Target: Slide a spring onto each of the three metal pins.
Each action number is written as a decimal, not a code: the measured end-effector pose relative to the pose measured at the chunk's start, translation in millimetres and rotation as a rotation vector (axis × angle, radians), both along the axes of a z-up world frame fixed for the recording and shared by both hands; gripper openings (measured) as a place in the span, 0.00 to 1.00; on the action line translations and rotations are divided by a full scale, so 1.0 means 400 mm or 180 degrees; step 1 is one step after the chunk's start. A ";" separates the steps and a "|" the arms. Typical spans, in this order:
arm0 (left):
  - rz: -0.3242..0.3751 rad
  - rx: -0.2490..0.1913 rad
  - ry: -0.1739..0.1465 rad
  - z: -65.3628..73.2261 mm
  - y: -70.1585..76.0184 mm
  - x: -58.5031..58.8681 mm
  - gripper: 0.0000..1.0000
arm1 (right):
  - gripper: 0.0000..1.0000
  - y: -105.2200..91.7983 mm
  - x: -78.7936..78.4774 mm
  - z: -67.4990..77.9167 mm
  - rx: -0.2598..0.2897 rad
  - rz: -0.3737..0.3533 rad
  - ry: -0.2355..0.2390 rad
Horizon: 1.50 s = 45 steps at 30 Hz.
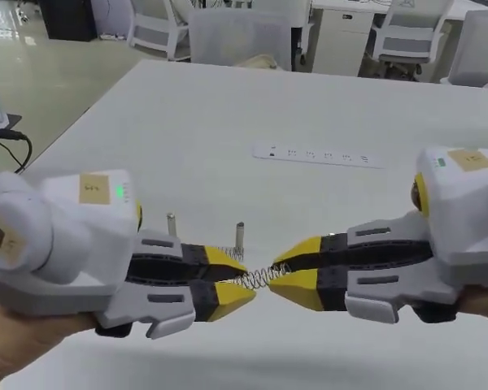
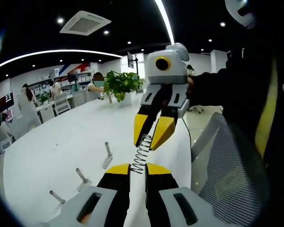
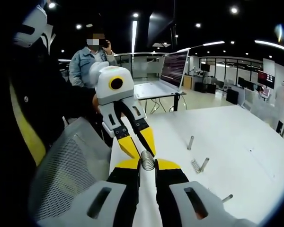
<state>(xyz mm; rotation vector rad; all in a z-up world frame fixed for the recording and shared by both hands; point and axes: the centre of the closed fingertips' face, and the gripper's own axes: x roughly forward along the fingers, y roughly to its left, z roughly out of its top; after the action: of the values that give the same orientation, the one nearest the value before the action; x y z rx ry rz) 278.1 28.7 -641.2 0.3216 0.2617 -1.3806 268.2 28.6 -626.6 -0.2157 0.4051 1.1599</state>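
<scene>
The left gripper (image 1: 248, 280) and the right gripper (image 1: 273, 275) are each clenched on one end of the same spring (image 1: 262, 278), which is stretched between their tips above the white table (image 1: 228, 122). The spring hangs on the near side of the power strip (image 1: 317, 154), with two upright metal pins (image 1: 240, 236) standing between it and that strip.

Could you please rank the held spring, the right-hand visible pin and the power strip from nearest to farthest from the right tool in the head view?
1. The spring, gripped at the tips of the right tool.
2. The pin, upright just behind the tips, slightly to the left.
3. The power strip, well beyond the pin, farther back.
</scene>
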 end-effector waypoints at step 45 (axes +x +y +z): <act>0.0083 -0.0147 -0.0064 0.019 -0.018 -0.003 0.04 | 0.09 0.018 0.008 -0.011 -0.0538 0.0472 0.0198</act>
<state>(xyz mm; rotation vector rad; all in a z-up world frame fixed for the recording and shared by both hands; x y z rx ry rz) 277.0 21.4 -633.4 0.2928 0.2164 -1.3551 271.3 35.6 -630.9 -0.3622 0.5502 1.2811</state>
